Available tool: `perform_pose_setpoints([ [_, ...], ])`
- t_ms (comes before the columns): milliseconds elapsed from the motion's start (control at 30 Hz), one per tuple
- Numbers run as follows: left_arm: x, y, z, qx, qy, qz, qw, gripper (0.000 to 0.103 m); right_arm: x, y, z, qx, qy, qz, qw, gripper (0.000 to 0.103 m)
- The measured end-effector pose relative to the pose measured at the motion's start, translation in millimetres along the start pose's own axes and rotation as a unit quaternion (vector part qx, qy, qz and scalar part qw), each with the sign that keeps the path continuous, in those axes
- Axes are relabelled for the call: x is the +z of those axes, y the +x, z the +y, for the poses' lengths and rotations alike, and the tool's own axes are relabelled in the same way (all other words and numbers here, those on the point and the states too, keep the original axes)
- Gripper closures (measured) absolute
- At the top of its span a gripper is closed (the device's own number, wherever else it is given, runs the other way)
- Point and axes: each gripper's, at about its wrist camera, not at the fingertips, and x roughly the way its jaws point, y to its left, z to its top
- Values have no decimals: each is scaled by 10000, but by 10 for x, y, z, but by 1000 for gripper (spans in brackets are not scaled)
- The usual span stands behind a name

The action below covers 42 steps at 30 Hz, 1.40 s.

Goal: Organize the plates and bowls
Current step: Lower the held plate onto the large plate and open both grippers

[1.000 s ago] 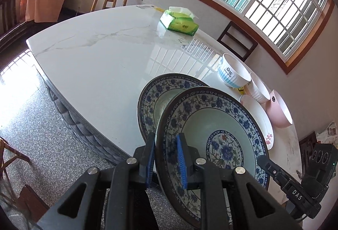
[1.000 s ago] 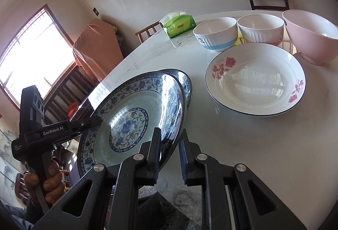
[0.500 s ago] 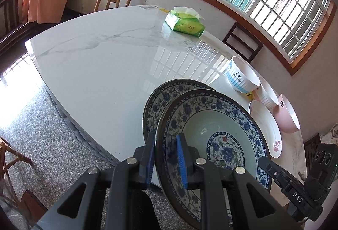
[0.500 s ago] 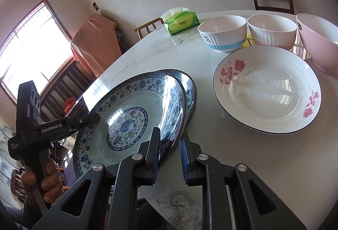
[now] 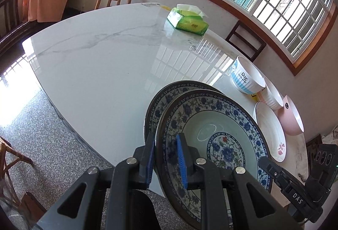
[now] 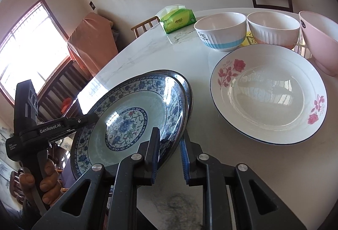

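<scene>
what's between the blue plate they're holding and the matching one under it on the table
Nothing visible. The held blue plate, gripped by the left tool and right tool, hangs tilted just over the second blue plate, whose visible rim is bare.

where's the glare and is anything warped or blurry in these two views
Left wrist: window grid mirrored as glare on the table, floor blown out at left, window frame bowed by fisheye. Right wrist: side window overexposed, bright streaks on the blue plate and rose plate; both sharp.
</scene>
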Motion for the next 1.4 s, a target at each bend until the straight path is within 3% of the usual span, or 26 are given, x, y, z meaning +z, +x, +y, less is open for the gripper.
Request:
perform_pose_setpoints([
  [1400, 141, 186, 54, 53, -151, 23, 9999, 84, 62, 292, -70, -158, 160, 130, 9997, 81],
])
